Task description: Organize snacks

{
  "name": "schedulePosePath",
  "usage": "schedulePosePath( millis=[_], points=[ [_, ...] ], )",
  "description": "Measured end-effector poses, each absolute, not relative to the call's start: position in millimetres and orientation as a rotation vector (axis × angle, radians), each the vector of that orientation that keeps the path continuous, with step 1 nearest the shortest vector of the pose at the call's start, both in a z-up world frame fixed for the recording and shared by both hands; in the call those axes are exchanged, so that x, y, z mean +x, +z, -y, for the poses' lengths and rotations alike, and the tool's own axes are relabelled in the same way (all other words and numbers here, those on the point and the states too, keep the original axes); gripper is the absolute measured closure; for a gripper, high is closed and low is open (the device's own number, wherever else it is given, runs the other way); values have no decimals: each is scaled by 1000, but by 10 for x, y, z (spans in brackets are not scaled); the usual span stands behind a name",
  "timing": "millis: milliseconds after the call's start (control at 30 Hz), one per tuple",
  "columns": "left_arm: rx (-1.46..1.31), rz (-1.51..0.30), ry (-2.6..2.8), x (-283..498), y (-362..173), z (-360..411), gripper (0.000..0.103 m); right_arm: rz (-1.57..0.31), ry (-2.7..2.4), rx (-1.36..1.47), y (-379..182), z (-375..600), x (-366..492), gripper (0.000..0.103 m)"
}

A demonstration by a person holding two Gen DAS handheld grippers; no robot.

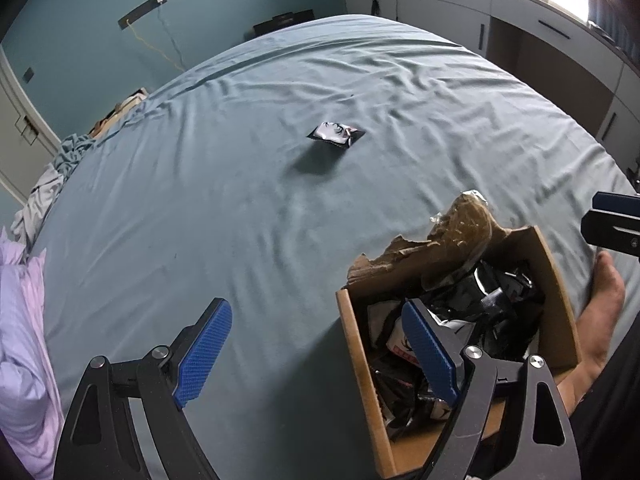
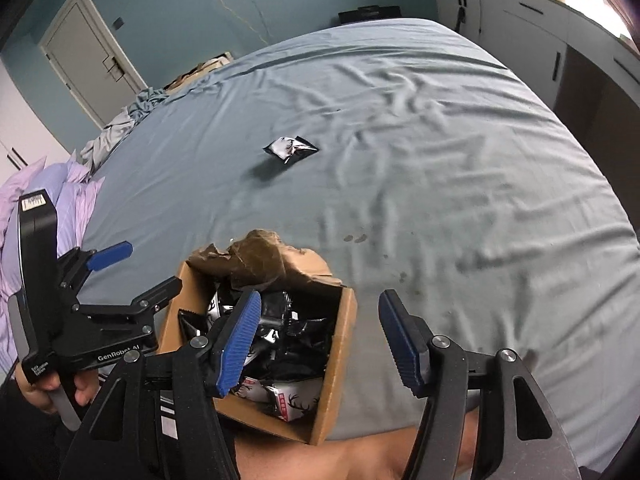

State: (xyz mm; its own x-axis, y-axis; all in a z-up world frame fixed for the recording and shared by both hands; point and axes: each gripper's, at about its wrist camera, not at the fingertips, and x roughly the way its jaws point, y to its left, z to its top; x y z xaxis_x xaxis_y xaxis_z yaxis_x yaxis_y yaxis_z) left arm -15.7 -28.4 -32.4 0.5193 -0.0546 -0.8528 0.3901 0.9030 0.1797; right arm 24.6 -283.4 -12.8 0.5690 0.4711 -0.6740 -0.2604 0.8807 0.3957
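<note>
At the far left edge of the bed lies a heap of lilac striped bedding point(image 1: 20, 340), with crumpled grey cloth point(image 2: 116, 132) further up the same side. A blue-grey sheet point(image 1: 240, 200) covers the bed, wrinkled most toward the right.

The left gripper point(image 1: 316, 352) hangs over the near part of the sheet with its jaws spread wide and nothing between them; its left blue pad is over bare sheet and its right blue pad is over the open cardboard box point(image 1: 360, 360). In the right wrist view the same gripper point(image 2: 132, 268) shows from the side, held in a hand point(image 2: 60, 392) at the lower left, just beside the box.

Out in the middle of the bed, well apart from everything else, one small black and white snack packet point(image 1: 336, 135) lies flat on the sheet, alone.

The box point(image 2: 340, 352) sits at the near edge of the bed, its far flap torn and ragged, a crinkled clear wrapper point(image 1: 468, 224) poking up at that end. It is filled with black and white snack packets point(image 2: 288, 332), one with red print near the front.

The right gripper point(image 2: 320, 336) is about half open and empty, its left pad over the box, its right pad over the sheet just to the right of it. A bare foot point(image 1: 600, 312) rests against the right side of the box
</note>
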Motion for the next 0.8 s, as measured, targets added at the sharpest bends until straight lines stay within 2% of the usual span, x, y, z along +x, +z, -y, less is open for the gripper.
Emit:
schedulePosePath(
  millis=[800],
  points=[
    [426,-968,-277,-210,-299,358,14,-956,409,281,-212,2803,479,43]
  ],
)
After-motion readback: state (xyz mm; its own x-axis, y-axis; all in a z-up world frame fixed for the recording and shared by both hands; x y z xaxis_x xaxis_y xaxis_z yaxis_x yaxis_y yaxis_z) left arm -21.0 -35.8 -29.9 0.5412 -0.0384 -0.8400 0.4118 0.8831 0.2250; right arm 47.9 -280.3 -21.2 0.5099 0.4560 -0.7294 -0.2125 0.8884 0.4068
